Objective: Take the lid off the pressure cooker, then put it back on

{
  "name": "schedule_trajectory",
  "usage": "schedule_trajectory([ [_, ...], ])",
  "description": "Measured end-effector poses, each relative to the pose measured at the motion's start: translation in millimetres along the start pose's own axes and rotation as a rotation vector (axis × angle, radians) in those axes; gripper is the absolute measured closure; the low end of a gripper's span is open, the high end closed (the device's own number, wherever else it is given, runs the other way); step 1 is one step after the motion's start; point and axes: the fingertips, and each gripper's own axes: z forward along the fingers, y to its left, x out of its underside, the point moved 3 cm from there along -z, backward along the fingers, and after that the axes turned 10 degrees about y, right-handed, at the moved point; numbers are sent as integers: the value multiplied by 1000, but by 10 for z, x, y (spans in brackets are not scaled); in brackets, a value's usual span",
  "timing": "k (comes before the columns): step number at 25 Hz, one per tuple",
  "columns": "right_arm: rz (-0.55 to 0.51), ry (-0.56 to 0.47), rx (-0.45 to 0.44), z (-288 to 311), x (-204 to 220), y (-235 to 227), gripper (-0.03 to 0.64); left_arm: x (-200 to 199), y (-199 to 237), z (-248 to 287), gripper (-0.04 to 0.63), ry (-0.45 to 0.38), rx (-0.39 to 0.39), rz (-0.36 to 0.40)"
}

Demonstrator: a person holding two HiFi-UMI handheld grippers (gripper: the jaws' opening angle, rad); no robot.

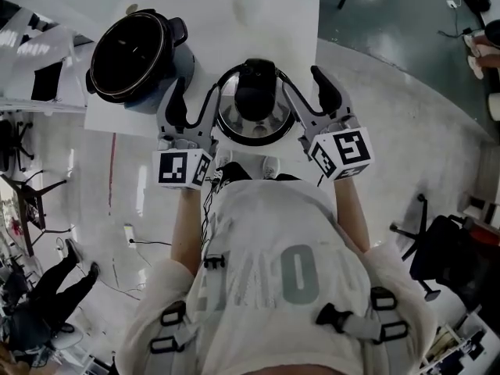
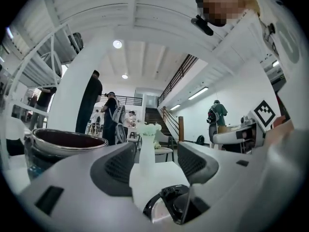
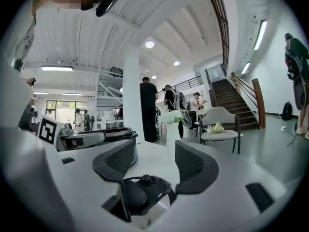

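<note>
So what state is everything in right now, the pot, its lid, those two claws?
Pressure cooker: open, lid off, standing on the table.
Lid: off the pot, held up between the two grippers.
Left gripper: jaws apart, pads pressing nothing.
Right gripper: jaws apart, pads pressing nothing.
Vase: upright on the table.
</note>
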Motion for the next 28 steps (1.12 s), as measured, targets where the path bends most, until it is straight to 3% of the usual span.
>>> schedule_trajectory([
  [7,19,14,-9,-35,85,-28,322,118,44,-91,325,36,-6,16],
  [12,-27,42,-49,53,76,47,311,111,58,-55,325,54,48,74],
  [15,-107,92,-125,143,101,151,294,159,-41,67,325,113,162,202],
  [18,-235,183,-222,287,220,261,268,348,-207,262,325,215,334,366],
  [20,-322,258,-284,379,368,314,268,546,-331,356,325,312,465,435],
  [23,-422,372,-374,494,654,367,270,880,-437,435,321,451,614,485],
  [28,-481,479,-468,620,1030,383,270,1244,-464,559,281,549,721,468],
])
